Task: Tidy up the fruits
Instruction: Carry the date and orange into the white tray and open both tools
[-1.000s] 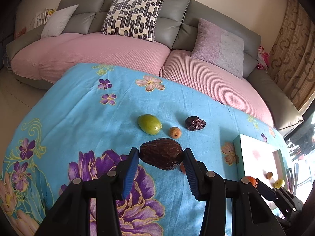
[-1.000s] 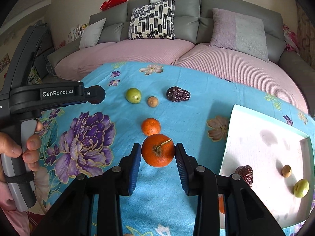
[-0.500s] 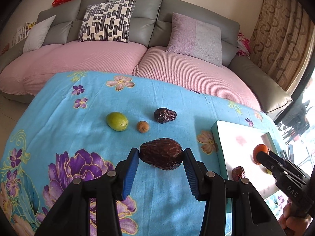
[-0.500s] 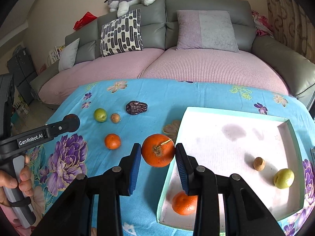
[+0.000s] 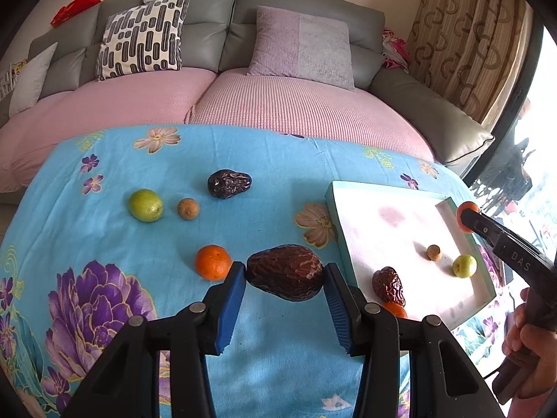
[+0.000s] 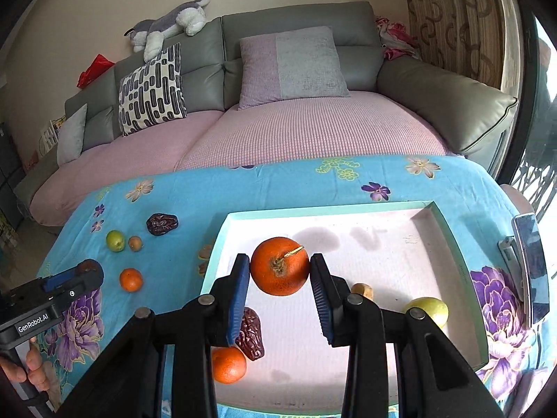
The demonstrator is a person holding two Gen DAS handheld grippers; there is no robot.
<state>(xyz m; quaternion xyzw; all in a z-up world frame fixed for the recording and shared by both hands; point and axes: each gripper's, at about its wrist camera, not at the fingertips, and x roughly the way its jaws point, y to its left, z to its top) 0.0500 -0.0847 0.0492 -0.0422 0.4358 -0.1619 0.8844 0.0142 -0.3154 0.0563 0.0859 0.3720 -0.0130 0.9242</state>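
My left gripper (image 5: 284, 275) is shut on a big wrinkled brown date (image 5: 285, 272), held above the blue floral cloth just left of the white tray (image 5: 410, 230). My right gripper (image 6: 280, 268) is shut on an orange (image 6: 279, 266) with a dry stem, hanging over the tray (image 6: 383, 254). In the tray lie a small orange (image 6: 228, 364), a red-brown date (image 6: 251, 334), a small brown fruit (image 6: 363, 291) and a green fruit (image 6: 430, 310). On the cloth remain a green fruit (image 5: 145, 204), a small brown fruit (image 5: 188, 208), a dark date (image 5: 229, 183) and a small orange (image 5: 213, 262).
A grey sofa with pink seat covers (image 5: 278, 104) and cushions runs behind the table. A phone (image 6: 531, 271) on a stand sits at the table's right edge beside the tray. A hand (image 5: 529, 345) grips the right tool's handle.
Both grippers have swung rightwards with their fruit. The orange went from above the cloth to above the tray; the big date has come up beside the tray's left edge.
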